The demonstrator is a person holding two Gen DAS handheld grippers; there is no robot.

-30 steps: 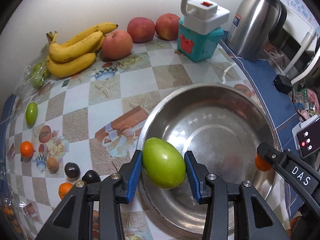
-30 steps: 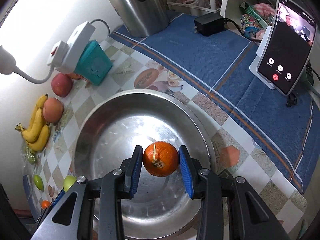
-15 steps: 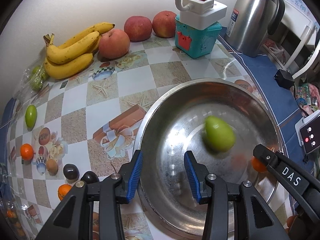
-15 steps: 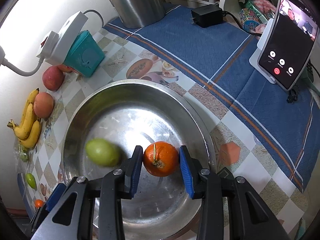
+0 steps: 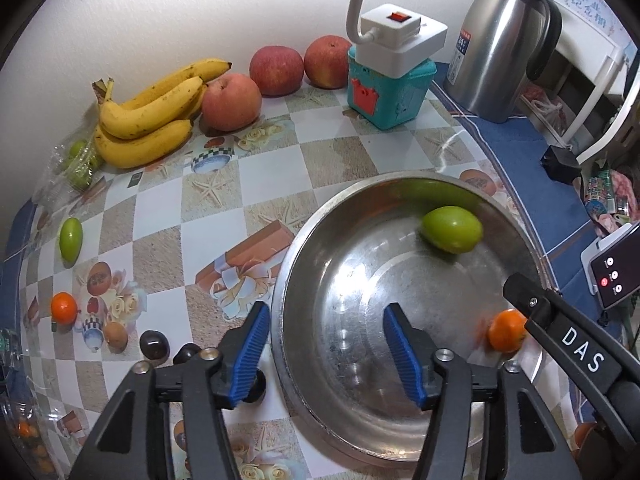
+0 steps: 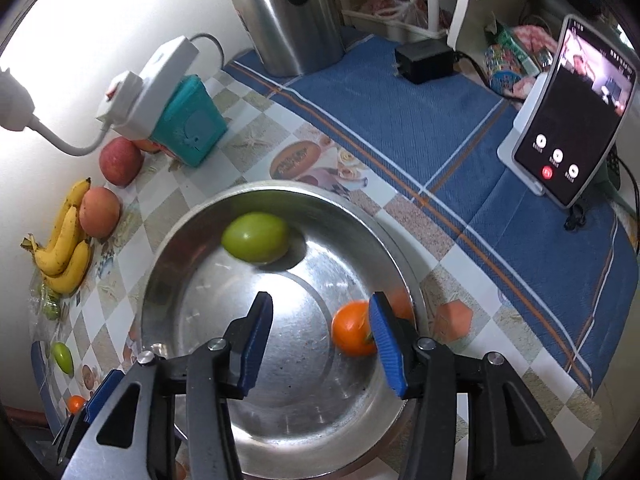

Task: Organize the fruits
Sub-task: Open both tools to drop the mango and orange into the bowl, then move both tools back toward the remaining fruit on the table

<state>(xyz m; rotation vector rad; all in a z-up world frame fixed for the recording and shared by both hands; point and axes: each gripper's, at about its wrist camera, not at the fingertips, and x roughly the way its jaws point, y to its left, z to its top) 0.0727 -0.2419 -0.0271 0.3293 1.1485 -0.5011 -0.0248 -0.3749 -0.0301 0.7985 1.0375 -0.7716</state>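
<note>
**Steel basin: two fruits inside, both grippers empty**

Green fruit (image 5: 451, 229): oval, lying loose inside the steel basin (image 5: 304, 240), against its wall at about 1 o'clock in the left wrist view, 11 o'clock in the right wrist view.

Orange (image 6: 354, 334): small, round, resting on the basin floor at 3 o'clock, just beside the right-hand blue pad of the right gripper (image 6: 322, 346); contact cannot be told.

Right gripper: jaws have just been opening, now spread, nothing between the pads.

Left gripper (image 5: 330, 354): jaws have just been opening, now spread across the basin's near rim, nothing between them.

Outside the basin, left wrist view, on the checked tablecloth (image 5: 280, 168):
- bananas (image 5: 148, 116), one bunch, 10 o'clock
- three apples (image 5: 276, 70), 11 to 12 o'clock, near the wall
- small green fruit (image 5: 71, 239) and small orange (image 5: 63, 307), 9 o'clock
- two dark round fruits (image 5: 154, 344), 8 o'clock
- teal box (image 5: 386, 94) bearing a white switch unit, 12 o'clock
- steel kettle (image 5: 500, 40), 1 o'clock
</note>
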